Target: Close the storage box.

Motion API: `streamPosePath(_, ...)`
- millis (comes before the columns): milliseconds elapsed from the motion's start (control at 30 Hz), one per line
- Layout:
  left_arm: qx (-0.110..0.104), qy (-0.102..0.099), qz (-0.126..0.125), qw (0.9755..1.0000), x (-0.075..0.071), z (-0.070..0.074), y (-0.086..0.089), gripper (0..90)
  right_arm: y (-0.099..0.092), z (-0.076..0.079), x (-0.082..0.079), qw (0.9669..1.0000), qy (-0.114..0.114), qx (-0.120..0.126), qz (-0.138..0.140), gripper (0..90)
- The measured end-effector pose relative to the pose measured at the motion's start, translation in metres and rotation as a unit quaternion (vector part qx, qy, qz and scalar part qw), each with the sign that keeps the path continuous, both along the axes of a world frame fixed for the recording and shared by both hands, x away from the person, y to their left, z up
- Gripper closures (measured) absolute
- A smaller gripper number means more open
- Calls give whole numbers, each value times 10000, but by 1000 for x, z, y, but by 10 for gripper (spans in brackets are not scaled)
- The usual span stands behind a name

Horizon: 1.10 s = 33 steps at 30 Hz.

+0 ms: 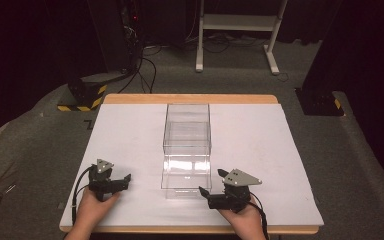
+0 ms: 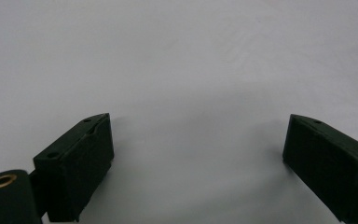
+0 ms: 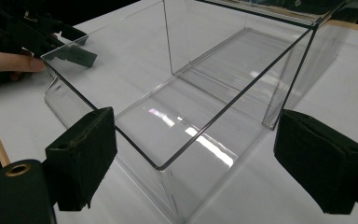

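While both grippers rest near the front edge of the white table, looks barely begun. Clear box at mid-table, drawer partly drawn toward the person, empty as far as visible. Left gripper wide open, well apart. Right gripper open, aimed at the box's near corner. Grasping all left to do.

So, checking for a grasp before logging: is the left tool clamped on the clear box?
No, the left tool stands open over bare white tabletop, nothing between its jaws.
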<state>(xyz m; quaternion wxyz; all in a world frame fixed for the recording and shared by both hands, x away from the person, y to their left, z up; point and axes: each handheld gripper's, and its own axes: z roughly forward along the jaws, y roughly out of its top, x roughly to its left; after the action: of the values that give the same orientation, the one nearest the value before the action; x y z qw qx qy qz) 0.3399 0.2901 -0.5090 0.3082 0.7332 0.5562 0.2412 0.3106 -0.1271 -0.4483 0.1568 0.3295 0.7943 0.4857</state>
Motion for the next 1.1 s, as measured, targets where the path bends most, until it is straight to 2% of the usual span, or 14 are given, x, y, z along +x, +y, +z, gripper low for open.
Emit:
streamPosePath(767, -6, 3, -4, 10000, 0, 0, 0, 88, -2, -9, 6, 9997, 113, 121, -154, 136)
streamPosePath(1100, -6, 2, -5, 10000, 0, 0, 0, 88, -2, -11, 9, 9996, -8, 167, -234, 140)
